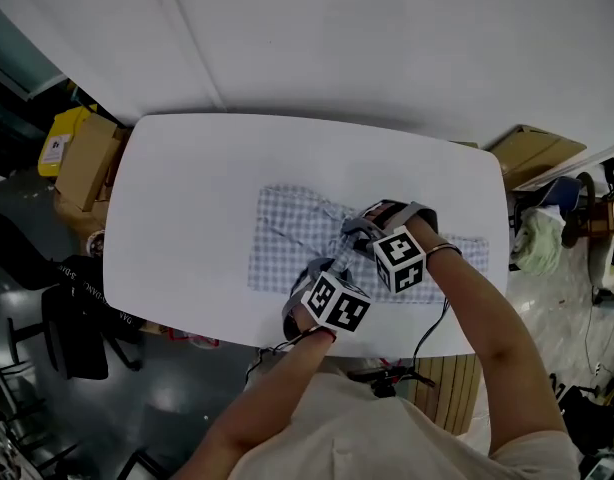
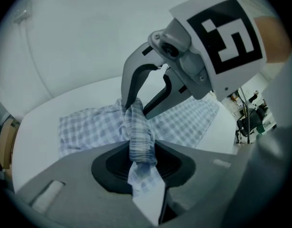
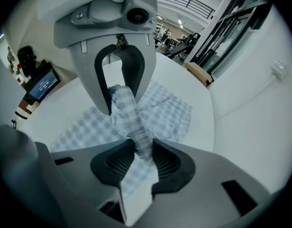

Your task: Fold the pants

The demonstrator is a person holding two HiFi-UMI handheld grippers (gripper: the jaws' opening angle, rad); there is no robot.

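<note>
Two claws (image 2: pixel 142 161) (image 3: pixel 142 152) tight on checked pants (image 1: pixel 287 240)

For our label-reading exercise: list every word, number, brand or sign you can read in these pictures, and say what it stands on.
Nothing can be read for certain.
Marker cubes: black-and-white square patterns, no letters.
White label on the yellow box: too small.
White print on the black bag: blurred.
Monitor screen, right gripper view: blurred.

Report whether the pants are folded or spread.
Partly spread, mid-fold: most of the pants lie flat on the table, while left gripper and right gripper each pinch a bunched edge.
</note>
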